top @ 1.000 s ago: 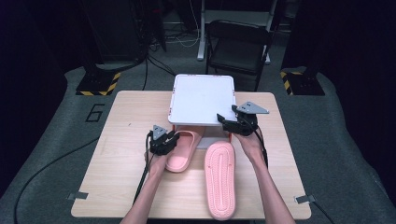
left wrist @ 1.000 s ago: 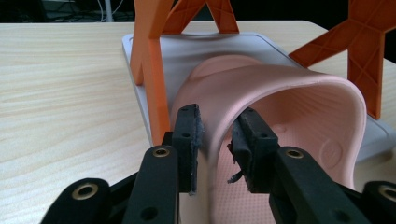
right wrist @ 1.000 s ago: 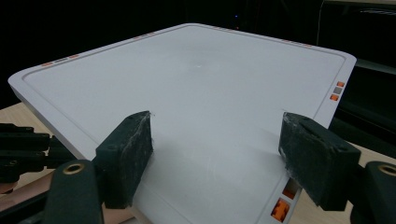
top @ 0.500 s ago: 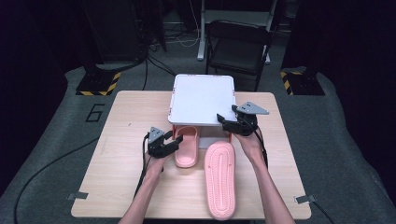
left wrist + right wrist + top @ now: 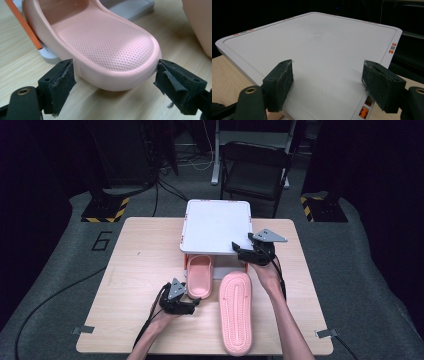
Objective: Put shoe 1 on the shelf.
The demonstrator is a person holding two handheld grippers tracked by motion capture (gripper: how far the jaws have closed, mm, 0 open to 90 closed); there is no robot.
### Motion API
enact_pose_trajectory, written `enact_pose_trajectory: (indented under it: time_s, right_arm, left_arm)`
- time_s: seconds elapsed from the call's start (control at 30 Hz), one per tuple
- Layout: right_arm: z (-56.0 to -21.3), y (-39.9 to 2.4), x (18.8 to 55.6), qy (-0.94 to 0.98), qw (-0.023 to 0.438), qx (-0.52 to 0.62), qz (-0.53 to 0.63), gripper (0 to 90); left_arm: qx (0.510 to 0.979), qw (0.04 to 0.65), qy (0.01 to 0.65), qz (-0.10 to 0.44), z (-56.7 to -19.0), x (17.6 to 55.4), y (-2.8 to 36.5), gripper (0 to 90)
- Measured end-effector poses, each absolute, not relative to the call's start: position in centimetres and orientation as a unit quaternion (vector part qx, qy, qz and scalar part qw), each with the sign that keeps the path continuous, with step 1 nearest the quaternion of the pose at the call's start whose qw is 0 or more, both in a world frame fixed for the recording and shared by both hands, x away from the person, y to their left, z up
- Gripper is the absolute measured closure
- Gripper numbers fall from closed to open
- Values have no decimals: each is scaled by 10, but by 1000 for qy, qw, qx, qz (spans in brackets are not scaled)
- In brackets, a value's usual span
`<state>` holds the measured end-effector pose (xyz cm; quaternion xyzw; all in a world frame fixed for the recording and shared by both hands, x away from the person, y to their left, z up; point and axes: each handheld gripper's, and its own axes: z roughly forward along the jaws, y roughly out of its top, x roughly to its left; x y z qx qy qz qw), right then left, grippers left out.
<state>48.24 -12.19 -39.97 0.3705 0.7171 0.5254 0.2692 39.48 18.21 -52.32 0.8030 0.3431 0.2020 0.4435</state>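
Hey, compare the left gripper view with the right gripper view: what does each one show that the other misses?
Left gripper view: the heel of a pink foam slipper between the open left gripper pads, which have just opened, plus an orange strut. Right gripper view: the flat white plastic lid with small orange and grey marks, under the open right gripper. Shared: the light wooden table.

The left gripper [image 5: 186,306], showing in the lower middle of the high view, is wearing black housing with a grey three-cornered plate on top, and a black cable is trailing from it along a bare forearm. The right gripper [image 5: 239,249], right of centre, is carrying the same grey plate and black cable. In both gripper views, the jaws are showing as matte black blocks faced with worn, fraying dark pads [image 5: 60,86], a brass-ringed screw hole sitting beside each left one.
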Motion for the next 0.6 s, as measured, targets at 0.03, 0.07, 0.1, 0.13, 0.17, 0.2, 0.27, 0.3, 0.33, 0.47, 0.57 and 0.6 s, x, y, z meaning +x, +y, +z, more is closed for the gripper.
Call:
enact_pose_trajectory:
  time_s: [0.03, 0.07, 0.1, 0.13, 0.17, 0.2, 0.27, 0.3, 0.33, 0.47, 0.57, 0.6]
  right_arm:
    - [-400, -122, 482, 717, 269, 370, 526, 250]
    - [-400, -122, 482, 717, 269, 370, 526, 250]
    - [-400, -122, 482, 717, 269, 370, 526, 250]
    - [-400, -123, 482, 716, 269, 370, 526, 250]
    - [-400, -123, 482, 717, 269, 370, 527, 250]
    - [-400, -123, 482, 717, 269, 369, 527, 250]
    - [-400, -123, 482, 717, 269, 369, 527, 250]
    - [-400, -123, 482, 717, 269, 369, 527, 250]
    - [-400, -123, 482, 717, 269, 369, 527, 250]
    - [-400, -123, 482, 718, 266, 371, 526, 250]
    - [-400, -123, 482, 718, 266, 371, 526, 250]
    - [-400, -123, 482, 718, 266, 371, 526, 251]
  left_arm:
    - [803, 437, 346, 211, -523, 397, 180, 175]
    - [801, 435, 351, 216, -522, 400, 177, 194]
    - [800, 429, 352, 227, -521, 404, 176, 213]
    - [795, 435, 358, 227, -521, 406, 175, 218]
    - [791, 436, 363, 229, -520, 410, 173, 220]
    - [787, 435, 368, 235, -519, 414, 171, 220]
    - [779, 437, 382, 237, -518, 420, 167, 228]
    - [779, 437, 382, 237, -518, 420, 167, 233]
    - [772, 440, 390, 242, -518, 424, 166, 233]
    - [761, 433, 417, 245, -519, 439, 165, 249]
    - [762, 430, 409, 258, -520, 443, 163, 260]
    - [763, 429, 408, 259, -520, 444, 164, 261]
